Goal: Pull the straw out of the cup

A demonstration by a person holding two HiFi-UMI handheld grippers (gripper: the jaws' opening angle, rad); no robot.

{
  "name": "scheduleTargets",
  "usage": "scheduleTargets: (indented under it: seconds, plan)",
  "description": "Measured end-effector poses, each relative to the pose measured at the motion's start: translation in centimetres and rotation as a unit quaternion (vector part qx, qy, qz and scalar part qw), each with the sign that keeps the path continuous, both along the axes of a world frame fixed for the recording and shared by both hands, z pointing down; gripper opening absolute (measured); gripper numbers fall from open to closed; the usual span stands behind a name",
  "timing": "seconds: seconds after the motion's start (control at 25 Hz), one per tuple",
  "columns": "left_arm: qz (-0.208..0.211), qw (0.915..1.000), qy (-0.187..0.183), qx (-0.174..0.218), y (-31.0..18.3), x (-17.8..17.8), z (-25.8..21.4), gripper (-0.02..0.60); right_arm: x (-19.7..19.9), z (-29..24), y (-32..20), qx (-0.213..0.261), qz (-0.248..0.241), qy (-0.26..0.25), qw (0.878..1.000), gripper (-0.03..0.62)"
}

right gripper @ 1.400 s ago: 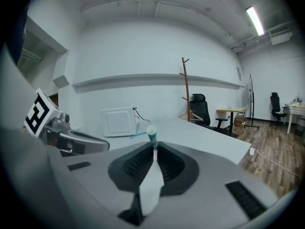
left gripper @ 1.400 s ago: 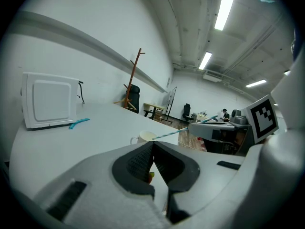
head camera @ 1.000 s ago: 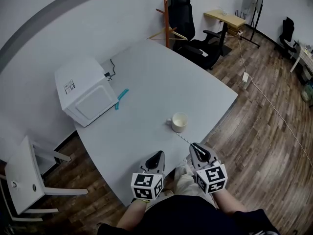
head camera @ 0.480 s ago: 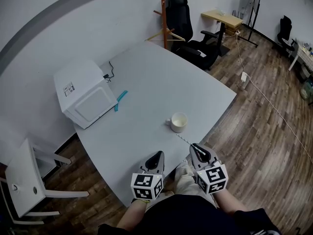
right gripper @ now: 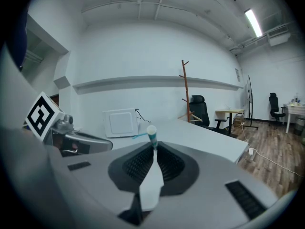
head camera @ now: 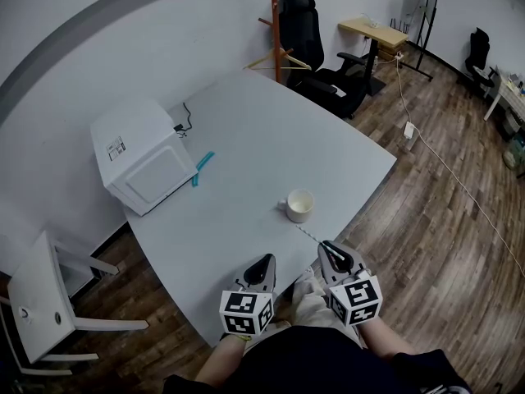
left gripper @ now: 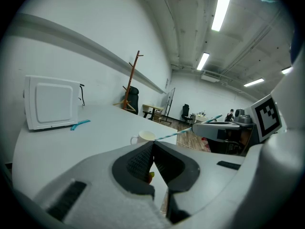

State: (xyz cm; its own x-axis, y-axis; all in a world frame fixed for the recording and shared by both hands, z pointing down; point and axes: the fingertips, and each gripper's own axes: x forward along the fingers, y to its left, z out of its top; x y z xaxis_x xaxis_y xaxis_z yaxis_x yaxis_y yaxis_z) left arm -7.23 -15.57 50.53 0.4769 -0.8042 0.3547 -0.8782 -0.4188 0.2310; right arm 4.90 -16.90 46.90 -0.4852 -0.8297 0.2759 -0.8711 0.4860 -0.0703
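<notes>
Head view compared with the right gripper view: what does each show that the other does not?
Only the head view: the marker cube on the right gripper, and a white chair. Only the right gripper view: a ceiling lamp, and its jaws, close up, shut on the straw. Both: the table, the microwave, the left gripper.

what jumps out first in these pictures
The right tool, shut on a striped straw, aims it at the white cup near the front edge of the table. The left tool sits shut beside it, and a white microwave stands at the table's left side.
</notes>
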Motion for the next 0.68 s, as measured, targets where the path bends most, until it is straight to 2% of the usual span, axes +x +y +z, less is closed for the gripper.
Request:
scheduleTargets:
  seconds: [0.68]
  plan:
    - [0.003, 1.0000, 0.002, -0.003, -0.28, 0.14, 0.25, 0.018, -0.18, -0.20, -0.58, 0.005, 0.005, 0.000, 1.000, 0.043]
